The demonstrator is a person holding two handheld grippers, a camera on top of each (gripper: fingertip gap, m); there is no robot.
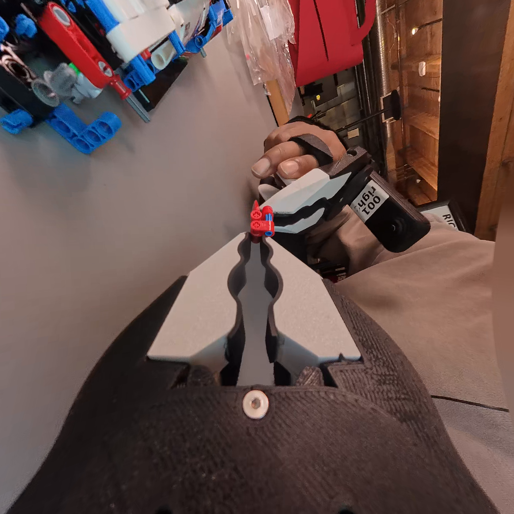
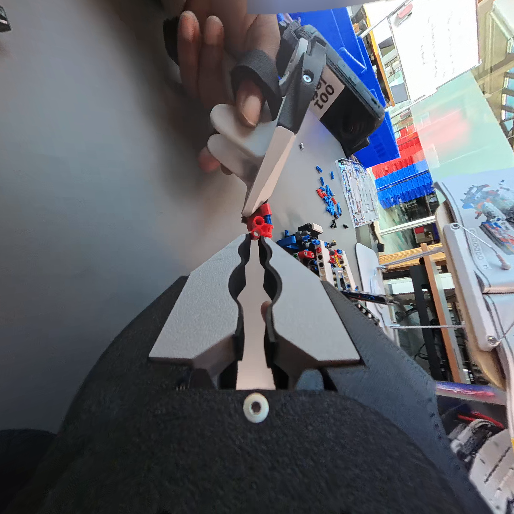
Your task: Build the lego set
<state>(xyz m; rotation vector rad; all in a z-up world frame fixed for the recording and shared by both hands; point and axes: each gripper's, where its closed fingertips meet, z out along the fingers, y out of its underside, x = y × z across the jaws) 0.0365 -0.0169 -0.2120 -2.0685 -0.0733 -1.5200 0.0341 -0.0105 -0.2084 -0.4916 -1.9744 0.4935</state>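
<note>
A small red connector assembly [image 1: 260, 222] with blue pins [image 1: 268, 217] is held in the air above the grey table [image 1: 139, 208] by both grippers. My left gripper [image 1: 255, 239] is shut on its lower red end. My right gripper [image 1: 271, 215] comes in from the right and is shut on the side with the blue pins. In the right wrist view, my right gripper [image 2: 254, 240] pinches the red connector [image 2: 260, 225], and the left gripper [image 2: 249, 212] meets it from above. The partly built model [image 1: 83, 55] lies at the far left of the table.
The model also shows in the right wrist view [image 2: 319, 256]. Several loose blue, red and black pins [image 2: 328, 200] and a printed sheet [image 2: 358, 192] lie beyond it. Clear plastic bags [image 1: 264, 41] lie at the table's far edge. Blue bins [image 2: 370, 133] stand behind. My left and right fingertips are right by each other.
</note>
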